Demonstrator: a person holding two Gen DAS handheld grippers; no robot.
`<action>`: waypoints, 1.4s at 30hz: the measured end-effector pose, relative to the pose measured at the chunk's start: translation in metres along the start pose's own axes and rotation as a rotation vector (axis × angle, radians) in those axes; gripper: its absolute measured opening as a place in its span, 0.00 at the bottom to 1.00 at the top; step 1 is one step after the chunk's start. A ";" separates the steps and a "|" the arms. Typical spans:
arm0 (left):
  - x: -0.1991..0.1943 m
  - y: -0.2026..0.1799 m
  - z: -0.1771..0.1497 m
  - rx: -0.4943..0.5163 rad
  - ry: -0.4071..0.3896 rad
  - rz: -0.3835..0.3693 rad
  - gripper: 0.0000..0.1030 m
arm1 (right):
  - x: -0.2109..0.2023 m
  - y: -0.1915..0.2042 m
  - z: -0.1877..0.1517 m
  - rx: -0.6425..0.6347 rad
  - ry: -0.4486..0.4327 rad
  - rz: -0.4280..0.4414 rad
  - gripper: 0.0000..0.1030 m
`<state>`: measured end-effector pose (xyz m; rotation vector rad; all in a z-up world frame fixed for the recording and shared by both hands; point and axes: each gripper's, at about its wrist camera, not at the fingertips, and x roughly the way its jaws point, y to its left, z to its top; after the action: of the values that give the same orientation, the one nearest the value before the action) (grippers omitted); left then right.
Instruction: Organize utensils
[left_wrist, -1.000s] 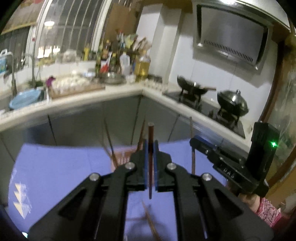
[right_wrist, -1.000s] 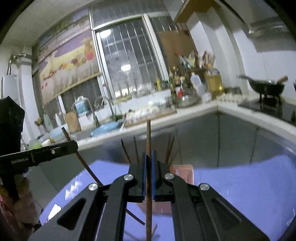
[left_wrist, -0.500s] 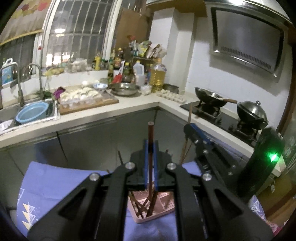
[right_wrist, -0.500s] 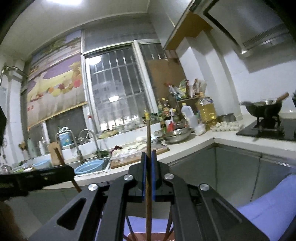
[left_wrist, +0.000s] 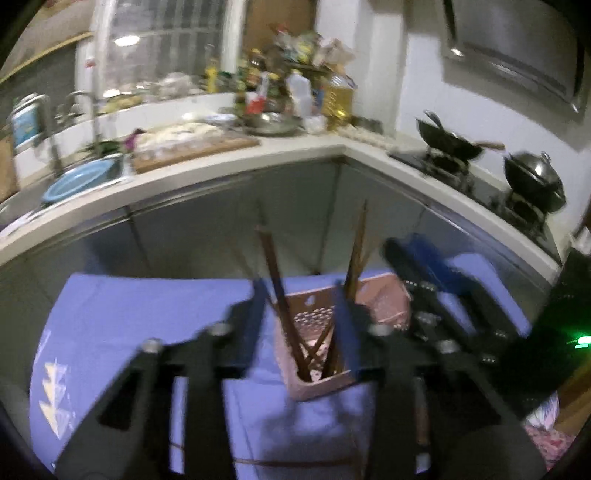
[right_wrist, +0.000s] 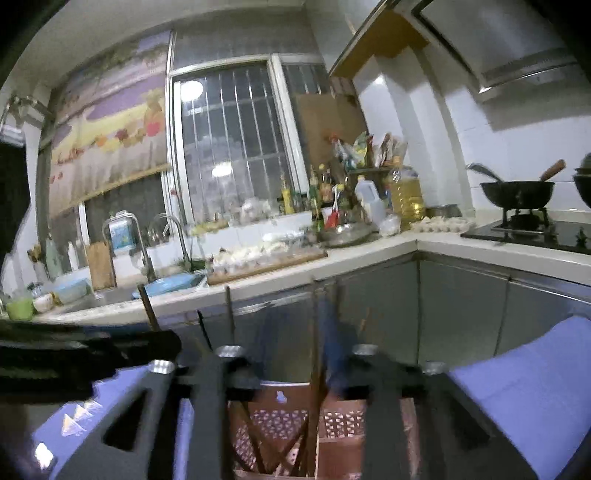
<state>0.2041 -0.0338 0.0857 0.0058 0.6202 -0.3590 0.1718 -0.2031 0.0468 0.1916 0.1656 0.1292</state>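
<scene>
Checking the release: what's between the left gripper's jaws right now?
Left wrist view: the left gripper has just been opening; a dark chopstick stands free between the jaws, its tip down in the pink holder. No pad presses on it.

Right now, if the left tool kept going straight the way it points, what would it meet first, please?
Most likely the pink perforated utensil holder and the dark chopsticks standing in it. They sit directly between the open left tool fingers, though blur leaves depth uncertain.

1 pink holder (left_wrist: 384, 299), roughly 5 chopsticks (left_wrist: 280, 295), 2 woks (left_wrist: 448, 138).
</scene>
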 end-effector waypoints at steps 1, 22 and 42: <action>-0.007 0.003 -0.005 -0.016 -0.021 0.014 0.45 | -0.016 0.000 0.000 0.004 -0.026 0.010 0.52; -0.002 0.140 -0.183 -0.439 0.316 0.020 0.54 | -0.022 0.108 -0.149 -0.526 0.796 0.243 0.52; 0.032 0.107 -0.173 -0.247 0.353 0.081 0.54 | -0.114 0.068 -0.130 -0.037 0.784 0.219 0.24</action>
<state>0.1658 0.0749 -0.0845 -0.1443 1.0079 -0.2009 0.0302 -0.1299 -0.0483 0.1133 0.9231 0.4232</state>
